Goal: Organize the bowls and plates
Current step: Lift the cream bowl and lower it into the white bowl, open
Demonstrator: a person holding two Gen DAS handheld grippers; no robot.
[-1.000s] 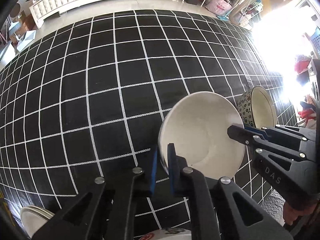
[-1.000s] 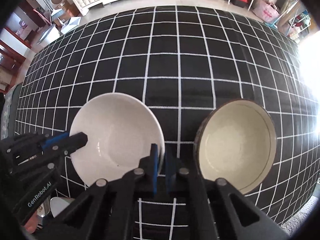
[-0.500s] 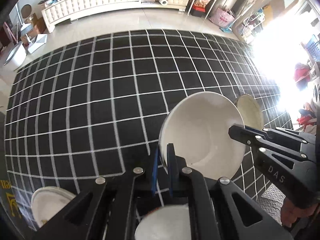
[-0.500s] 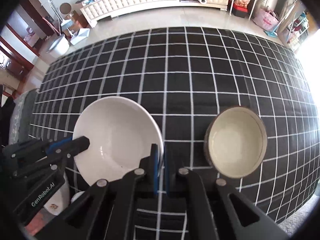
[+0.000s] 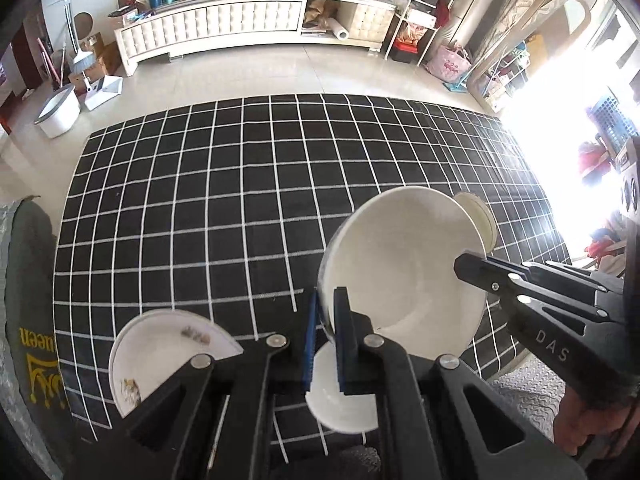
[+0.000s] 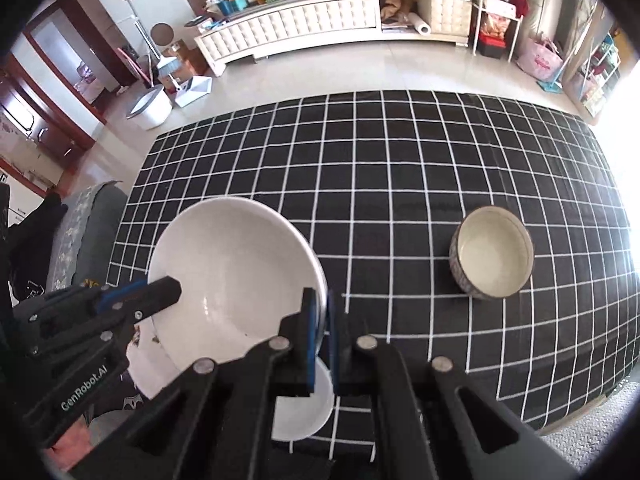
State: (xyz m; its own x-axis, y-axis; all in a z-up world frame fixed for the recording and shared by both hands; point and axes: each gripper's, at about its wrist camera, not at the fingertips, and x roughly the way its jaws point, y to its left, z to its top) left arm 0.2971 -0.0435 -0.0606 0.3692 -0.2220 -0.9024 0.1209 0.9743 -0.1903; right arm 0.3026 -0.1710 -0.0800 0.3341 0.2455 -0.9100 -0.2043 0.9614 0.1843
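Note:
A large white bowl (image 5: 400,264) hangs in the air above the table, carried from both sides. My left gripper (image 5: 326,300) is shut on its left rim, and my right gripper (image 6: 320,300) is shut on the opposite rim of the same bowl (image 6: 236,272). Each gripper also shows in the other's view: the right gripper (image 5: 466,262) and the left gripper (image 6: 172,288). Under the raised bowl a small white bowl (image 5: 340,400) stands near the table's front edge. A decorated plate (image 5: 160,352) lies to its left. A patterned bowl (image 6: 492,252) sits apart on the right.
The table (image 5: 200,220) wears a black cloth with a white grid. A grey cushioned seat (image 5: 24,320) stands at its left edge. A hand (image 5: 580,428) grips the right tool. Beyond the table are tiled floor and a white sideboard (image 5: 240,28).
Both grippers have risen with the white bowl held between them, so the table looks farther off. The small white bowl and the decorated plate have come into view below.

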